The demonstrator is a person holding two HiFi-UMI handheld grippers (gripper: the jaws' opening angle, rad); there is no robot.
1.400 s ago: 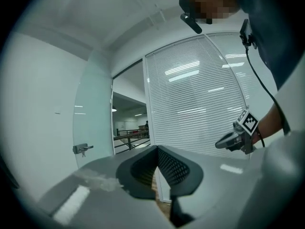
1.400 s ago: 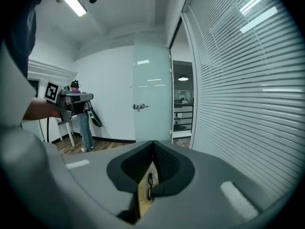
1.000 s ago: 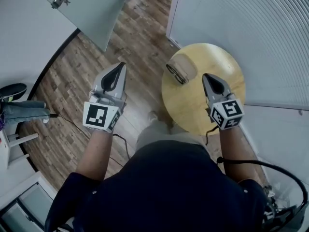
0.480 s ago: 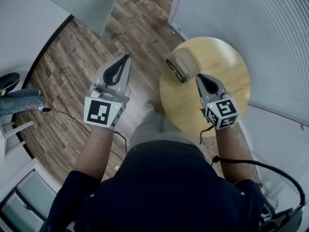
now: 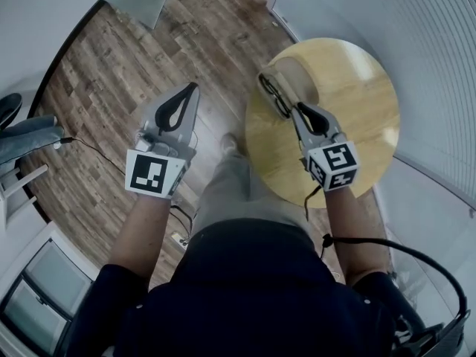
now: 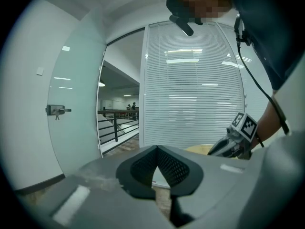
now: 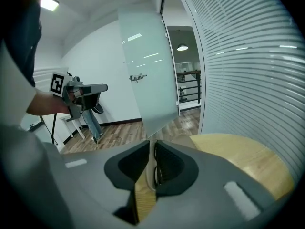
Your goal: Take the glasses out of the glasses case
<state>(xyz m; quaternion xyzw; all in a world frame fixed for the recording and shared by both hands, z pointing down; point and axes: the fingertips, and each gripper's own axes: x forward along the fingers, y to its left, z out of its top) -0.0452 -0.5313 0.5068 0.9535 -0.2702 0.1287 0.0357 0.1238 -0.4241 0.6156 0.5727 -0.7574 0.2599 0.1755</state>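
On the round yellow wooden table point(image 5: 349, 88), near its left rim, a tan rounded glasses case point(image 5: 296, 76) is lying with the dark-framed glasses point(image 5: 274, 97) showing along its left side; whether they are sitting wholly inside cannot be told. The right gripper point(image 5: 300, 108) is pointing at them from just beside, its jaws standing a narrow slit apart with nothing clamped; the dark frame is showing through that slit in the right gripper view. The left gripper point(image 5: 193, 89) is hovering over the wooden plank floor point(image 5: 111, 65), well apart from the table, its jaw tips pressed together on nothing. Step in hand, by judgement: the approach. The next move is calling for the right jaws to close on the frame and lift it clear.
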